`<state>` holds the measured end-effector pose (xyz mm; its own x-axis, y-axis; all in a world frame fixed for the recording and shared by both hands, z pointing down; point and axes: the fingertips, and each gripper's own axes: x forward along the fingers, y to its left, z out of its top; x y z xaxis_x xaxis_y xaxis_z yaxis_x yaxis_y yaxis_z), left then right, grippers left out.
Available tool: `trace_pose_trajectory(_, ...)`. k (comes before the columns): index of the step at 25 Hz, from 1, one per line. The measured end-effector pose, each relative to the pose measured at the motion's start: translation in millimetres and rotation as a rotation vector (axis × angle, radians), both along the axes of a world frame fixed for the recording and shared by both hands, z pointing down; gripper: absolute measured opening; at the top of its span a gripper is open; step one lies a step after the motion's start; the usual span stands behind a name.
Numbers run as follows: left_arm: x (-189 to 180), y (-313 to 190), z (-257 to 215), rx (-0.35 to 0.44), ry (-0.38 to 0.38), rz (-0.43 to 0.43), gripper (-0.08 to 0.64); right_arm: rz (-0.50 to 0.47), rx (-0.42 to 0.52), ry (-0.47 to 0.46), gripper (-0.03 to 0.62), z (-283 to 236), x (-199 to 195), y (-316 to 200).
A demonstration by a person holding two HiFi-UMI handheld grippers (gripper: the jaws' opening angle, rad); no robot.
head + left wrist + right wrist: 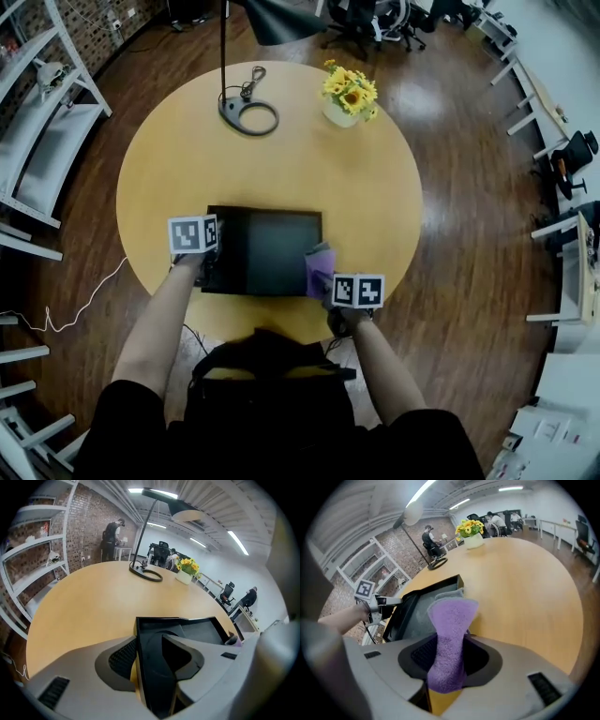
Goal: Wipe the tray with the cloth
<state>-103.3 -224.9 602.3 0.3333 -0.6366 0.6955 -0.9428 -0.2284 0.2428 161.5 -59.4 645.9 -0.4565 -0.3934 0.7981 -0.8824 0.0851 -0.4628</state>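
The black tray (272, 251) lies flat on the round wooden worktop (281, 150), close to its near edge, right in front of the person. The left gripper (154, 652) is at the tray's left side. Its fingers (117, 657) stand wide apart and straddle the raised rim, one outside and one inside. A sliver of worktop shows between the outer pad and the wall, so they do not appear to clamp it. The right gripper (450, 657) has its fingers closed on a purple cloth (452, 618). The free end of the cloth flops forward at the tray's near right corner; whether it touches the tray cannot be told.

The cloth looks like soft, light terry. It will probably fold and drag rather than push, so a hold near the working end with some downward pressure should wipe better. The tray appears to be stiff, light plastic, likely to slide on the smooth wood. Its thin upright rim is the sensible place to steady it.
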Motion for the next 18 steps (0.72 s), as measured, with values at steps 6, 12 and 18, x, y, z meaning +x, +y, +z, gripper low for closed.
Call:
trace_pose_trajectory(6, -9.8, 29.4, -13.1, 0.031, 0.003, 0.032, 0.160, -0.056, 0.157, -0.041, 0.148, -58.3, 21.2, -29.7)
trace_pose_trajectory(12, -14.7, 75.9, -2.5, -0.058, 0.054, 0.044, 0.160, -0.527, 0.377, 0.247, 0.149, -88.1, -14.9, -115.9)
trace_pose_trajectory(18, -2.5, 103.3, 18.9, -0.152, 0.053, 0.052, 0.158, -0.848, 0.453, 0.270, 0.149, -73.5, -118.4, -161.3)
